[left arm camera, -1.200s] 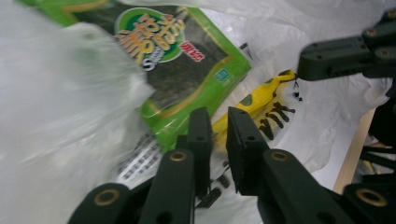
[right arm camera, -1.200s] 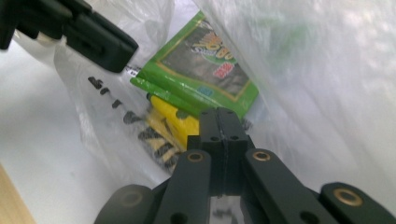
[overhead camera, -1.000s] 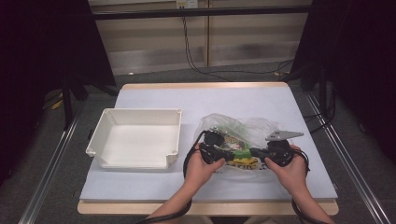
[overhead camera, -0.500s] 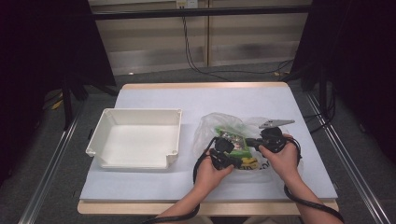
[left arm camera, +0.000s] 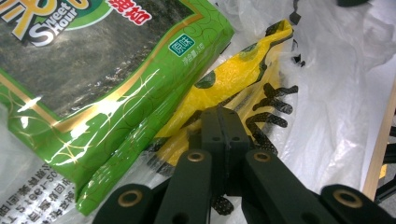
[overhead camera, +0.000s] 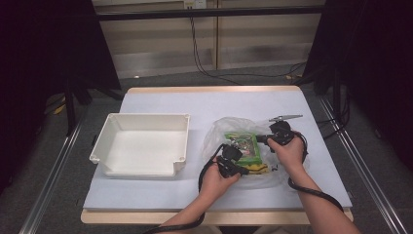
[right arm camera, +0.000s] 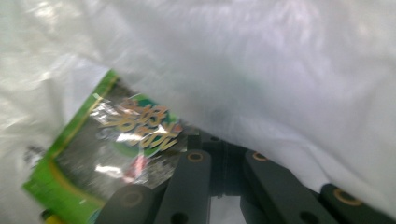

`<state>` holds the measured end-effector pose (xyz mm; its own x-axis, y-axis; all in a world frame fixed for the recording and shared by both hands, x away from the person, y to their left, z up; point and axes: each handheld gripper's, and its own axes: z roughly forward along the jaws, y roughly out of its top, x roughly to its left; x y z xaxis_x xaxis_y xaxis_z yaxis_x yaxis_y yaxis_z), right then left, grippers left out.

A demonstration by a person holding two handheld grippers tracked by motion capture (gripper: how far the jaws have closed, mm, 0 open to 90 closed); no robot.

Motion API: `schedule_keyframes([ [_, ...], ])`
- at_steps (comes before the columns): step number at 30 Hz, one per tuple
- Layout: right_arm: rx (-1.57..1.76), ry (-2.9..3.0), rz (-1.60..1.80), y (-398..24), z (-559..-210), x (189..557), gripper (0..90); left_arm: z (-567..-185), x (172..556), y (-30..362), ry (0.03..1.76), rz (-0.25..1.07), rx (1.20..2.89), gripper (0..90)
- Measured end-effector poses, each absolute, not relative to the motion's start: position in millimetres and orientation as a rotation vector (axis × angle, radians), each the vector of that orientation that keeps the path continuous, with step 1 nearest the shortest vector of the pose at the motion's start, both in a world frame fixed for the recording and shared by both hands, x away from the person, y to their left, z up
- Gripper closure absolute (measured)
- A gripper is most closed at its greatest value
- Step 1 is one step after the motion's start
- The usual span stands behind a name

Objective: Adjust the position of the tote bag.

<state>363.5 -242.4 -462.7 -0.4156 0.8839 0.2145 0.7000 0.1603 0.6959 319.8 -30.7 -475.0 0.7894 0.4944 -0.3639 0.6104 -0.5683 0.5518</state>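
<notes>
Jaws shut on yellow packet (left arm camera: 233, 79) in left gripper view, high view perhaps hiding it

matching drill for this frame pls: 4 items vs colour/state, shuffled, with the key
1. tray
2. seaweed packet
3. bag
4. left gripper

a. clear plastic, crumpled around the packets
b. green, lying inside the bag
c. white, nothing in it, on the left of the table
d. jaws shut by the yellow packet

Pairs: 1-c, 2-b, 3-a, 4-d
</notes>
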Motion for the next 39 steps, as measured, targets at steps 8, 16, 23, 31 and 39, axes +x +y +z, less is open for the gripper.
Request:
schedule_keyframes([
  [8, 1.589, 2.137, 1.072, -246, -470, 384, 90.0, -475, 318, -30, 0.808, -0.205, 2.295, 90.0],
  [16, 1.614, 2.116, 1.030, -247, -478, 401, 90.0, -475, 317, -31, 0.808, -0.198, 2.293, 90.0],
  [23, 1.610, 2.110, 0.996, -248, -485, 409, 90.0, -475, 318, -30, 0.793, -0.205, 2.299, 90.0],
  [31, 1.573, 2.150, 1.008, -248, -472, 390, 90.0, -475, 318, -30, 0.800, -0.207, 2.294, 90.0],
  [39, 1.528, 2.166, 1.056, -253, -455, 362, 90.0, -475, 318, -30, 0.800, -0.206, 2.300, 90.0],
])
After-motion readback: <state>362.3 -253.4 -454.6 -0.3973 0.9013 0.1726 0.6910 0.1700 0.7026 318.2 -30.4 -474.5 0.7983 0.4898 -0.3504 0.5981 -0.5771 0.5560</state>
